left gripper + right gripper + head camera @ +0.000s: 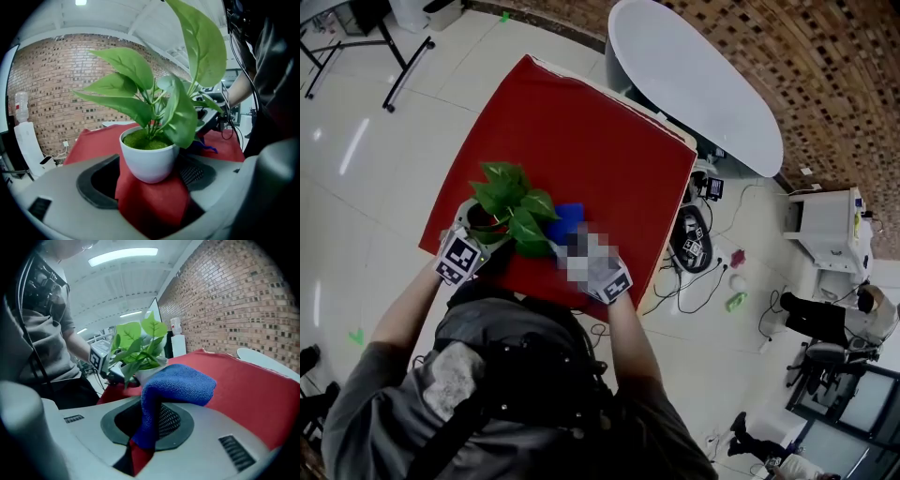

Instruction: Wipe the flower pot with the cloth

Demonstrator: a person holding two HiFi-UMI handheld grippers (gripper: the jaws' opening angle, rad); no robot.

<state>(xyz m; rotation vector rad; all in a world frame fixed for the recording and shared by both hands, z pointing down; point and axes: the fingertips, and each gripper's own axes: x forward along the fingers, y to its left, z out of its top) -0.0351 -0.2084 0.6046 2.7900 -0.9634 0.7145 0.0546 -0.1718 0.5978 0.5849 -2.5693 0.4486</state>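
A white flower pot (149, 164) with a green leafy plant (514, 204) stands near the front edge of the red table (581, 131). My left gripper (480, 240) comes at it from the left, and its jaws press on both sides of the pot (478, 223). My right gripper (574, 247) is shut on a folded blue cloth (174, 389), which bulges out past the jaws. In the head view the cloth (568, 221) sits just right of the plant, close to the leaves. Whether the cloth touches the pot is hidden by the leaves.
A white oval tub-like object (694, 80) stands beyond the table's far right corner. Cables and small items (698, 248) lie on the floor to the right. Brick wall at the back; a white cabinet (825, 225) at the right.
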